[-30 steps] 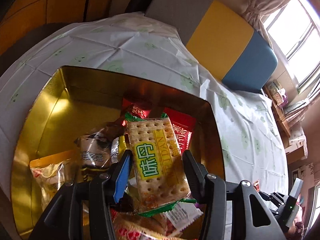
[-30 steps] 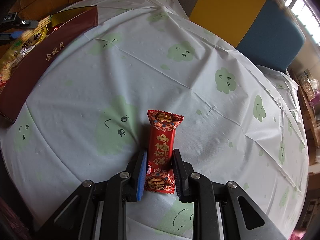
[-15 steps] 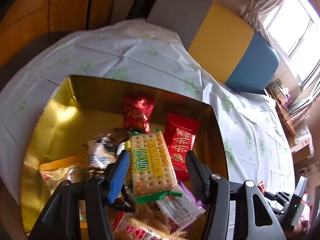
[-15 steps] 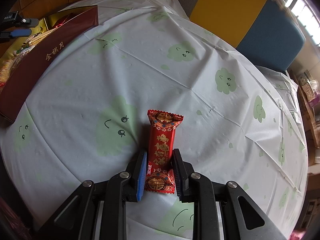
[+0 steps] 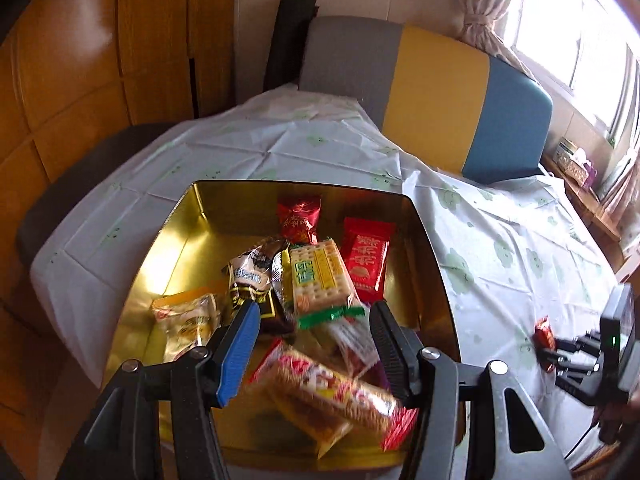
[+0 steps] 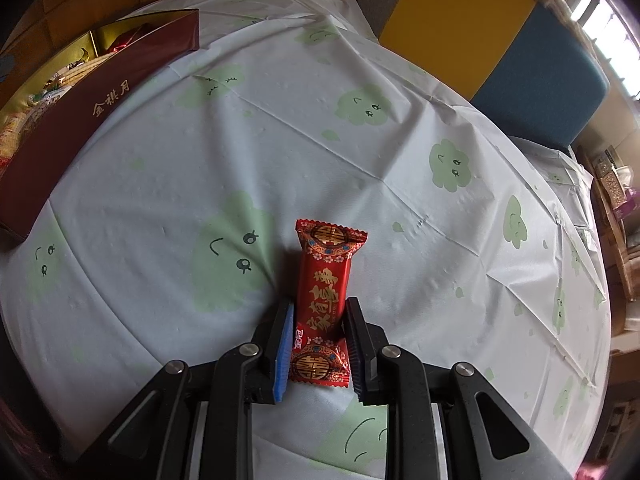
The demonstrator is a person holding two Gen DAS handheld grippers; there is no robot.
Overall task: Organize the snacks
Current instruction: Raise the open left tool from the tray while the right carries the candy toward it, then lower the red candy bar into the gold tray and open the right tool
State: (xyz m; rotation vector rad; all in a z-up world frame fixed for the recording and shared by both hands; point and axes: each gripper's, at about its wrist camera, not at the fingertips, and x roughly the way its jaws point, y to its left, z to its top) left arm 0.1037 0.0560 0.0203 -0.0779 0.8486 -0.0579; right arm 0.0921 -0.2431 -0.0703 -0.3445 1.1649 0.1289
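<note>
Backing away from the gold tin, my left gripper has spread and dropped the cracker packet, now lying among snacks at twelve o'clock; my right gripper pinches the red candy on the tablecloth, next for the tin.

Left wrist view: close above the gold snack tin, facing the striped chair. Right wrist view: low over the tablecloth, well right of the tin. Both views share tin and tablecloth.

Round table under a pale cloud-print cloth; grey, yellow and blue chair back beyond; curtained bright window far right; wood panelling left.
</note>
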